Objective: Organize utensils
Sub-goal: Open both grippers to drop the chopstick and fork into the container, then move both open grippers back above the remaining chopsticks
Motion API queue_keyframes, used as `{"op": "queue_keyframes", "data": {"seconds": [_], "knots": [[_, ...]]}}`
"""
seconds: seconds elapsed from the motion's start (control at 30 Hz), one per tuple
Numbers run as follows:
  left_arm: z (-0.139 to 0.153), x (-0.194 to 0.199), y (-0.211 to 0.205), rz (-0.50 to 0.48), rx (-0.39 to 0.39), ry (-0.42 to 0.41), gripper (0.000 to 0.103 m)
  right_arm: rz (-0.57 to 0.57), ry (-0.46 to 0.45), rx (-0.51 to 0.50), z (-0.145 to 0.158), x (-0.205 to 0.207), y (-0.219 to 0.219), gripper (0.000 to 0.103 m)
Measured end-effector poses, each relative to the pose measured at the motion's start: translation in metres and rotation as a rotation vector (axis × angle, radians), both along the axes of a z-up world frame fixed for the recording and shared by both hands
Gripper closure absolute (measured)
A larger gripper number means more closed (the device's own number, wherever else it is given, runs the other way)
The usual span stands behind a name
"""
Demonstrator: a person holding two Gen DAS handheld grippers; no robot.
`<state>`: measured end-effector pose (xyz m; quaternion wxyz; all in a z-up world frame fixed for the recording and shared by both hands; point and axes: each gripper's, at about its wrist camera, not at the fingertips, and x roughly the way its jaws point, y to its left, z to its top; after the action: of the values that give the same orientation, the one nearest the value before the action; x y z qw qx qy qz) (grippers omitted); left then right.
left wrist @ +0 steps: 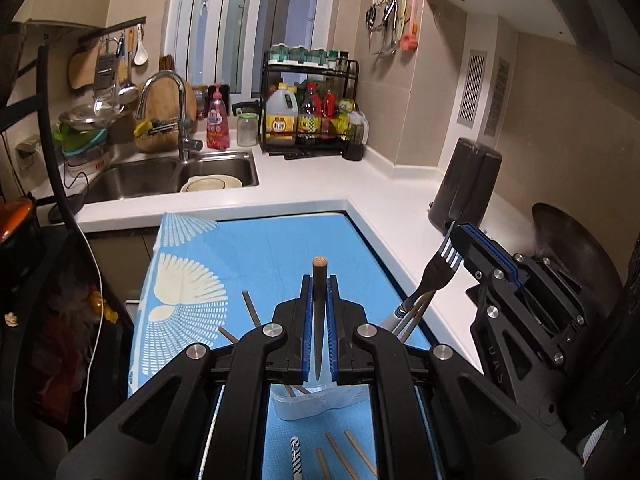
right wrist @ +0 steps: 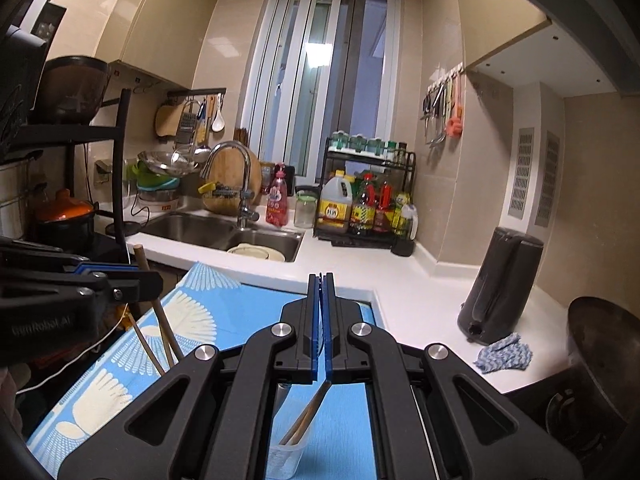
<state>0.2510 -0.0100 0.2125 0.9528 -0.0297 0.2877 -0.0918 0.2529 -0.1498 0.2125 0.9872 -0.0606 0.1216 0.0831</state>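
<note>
Left tool [left wrist: 319,280] clamps chopstick [left wrist: 319,276] | right tool [right wrist: 321,280] clamps fork [left wrist: 438,270]

The right claw [right wrist: 322,280] stands at the centre, its blue-lined jaws pressed together on a thin metal fork handle [right wrist: 322,390] that slants down toward 7 o'clock into a clear plastic cup [right wrist: 286,456]. Brown wooden chopsticks [right wrist: 298,426] lean in the cup. At 9 o'clock, the left claw [right wrist: 134,276] grips a brown wooden chopstick [right wrist: 158,308] above the blue patterned cloth [right wrist: 224,308] on the white worktop [right wrist: 420,304].
</note>
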Motion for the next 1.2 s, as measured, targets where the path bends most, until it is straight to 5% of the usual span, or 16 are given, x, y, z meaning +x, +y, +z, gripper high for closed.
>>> {"op": "queue_keyframes", "data": {"seconds": [0.27, 0.33, 0.4, 0.87, 1.2], "knots": [[-0.032, 0.001, -0.007, -0.009, 0.019, 0.022, 0.096, 0.049, 0.074, -0.038, -0.041, -0.006, 0.015, 0.101], [-0.032, -0.002, -0.008, -0.007, 0.014, 0.022, 0.09, 0.052, 0.086, -0.04, -0.044, -0.012, 0.013, 0.097], [-0.031, -0.006, -0.004, 0.001, -0.004, 0.024, 0.078, 0.058, 0.095, -0.034, -0.044, -0.019, 0.01, 0.094], [-0.011, -0.092, 0.018, 0.043, -0.043, -0.096, 0.077, 0.045, 0.046, 0.058, -0.023, -0.117, -0.019, 0.076], [-0.072, -0.146, 0.034, 0.043, -0.081, -0.045, 0.077, 0.007, 0.134, 0.107, -0.075, -0.178, -0.04, 0.075]]}}
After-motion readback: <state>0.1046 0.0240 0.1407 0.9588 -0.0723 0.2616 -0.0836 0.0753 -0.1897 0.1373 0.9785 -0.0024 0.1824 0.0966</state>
